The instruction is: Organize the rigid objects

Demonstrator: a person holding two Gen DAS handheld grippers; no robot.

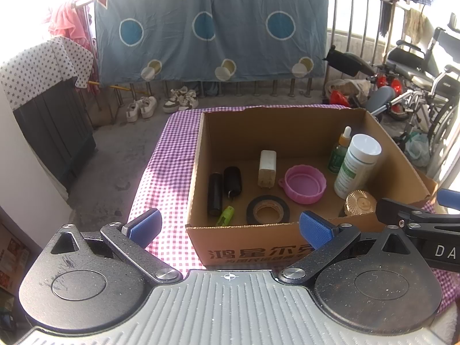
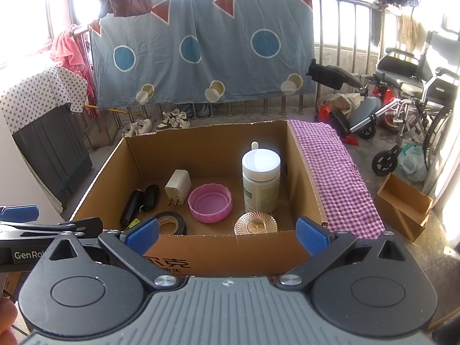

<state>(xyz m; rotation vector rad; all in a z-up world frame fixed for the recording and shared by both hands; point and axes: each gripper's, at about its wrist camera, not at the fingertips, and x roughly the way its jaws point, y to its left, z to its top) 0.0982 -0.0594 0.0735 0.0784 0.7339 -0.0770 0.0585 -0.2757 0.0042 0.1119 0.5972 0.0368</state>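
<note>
**Both grippers empty and wide above a filled box**

While the cardboard box (image 1: 287,132) sits on the checked cloth (image 1: 166,155) with everything already inside it, both tools hover just short of its near wall. The left gripper (image 1: 230,227) has its blue pads spread wide with nothing between them, and the right gripper (image 2: 227,234) is spread just as wide and equally empty.

On the box floor lie two black cylinders (image 1: 222,189) side by side at the left, a small green item (image 1: 225,215) near them, a tape roll (image 1: 268,210), a white charger (image 1: 267,168) standing on its prongs, a pink lid (image 1: 305,184) open side up, and a gold disc (image 2: 256,224) close to the near wall. The white bottle (image 2: 261,181) stands upright by the right wall, with a dropper bottle (image 1: 340,151) behind it.

No loose item shows on the cloth, so the sorting looks near its end. If anything is to be tidied, my advice is to come in from above, well clear of the near wall, and to steer round the tall white bottle, which would tip easily. The flat gold disc would want a pinch across its rim.
</note>
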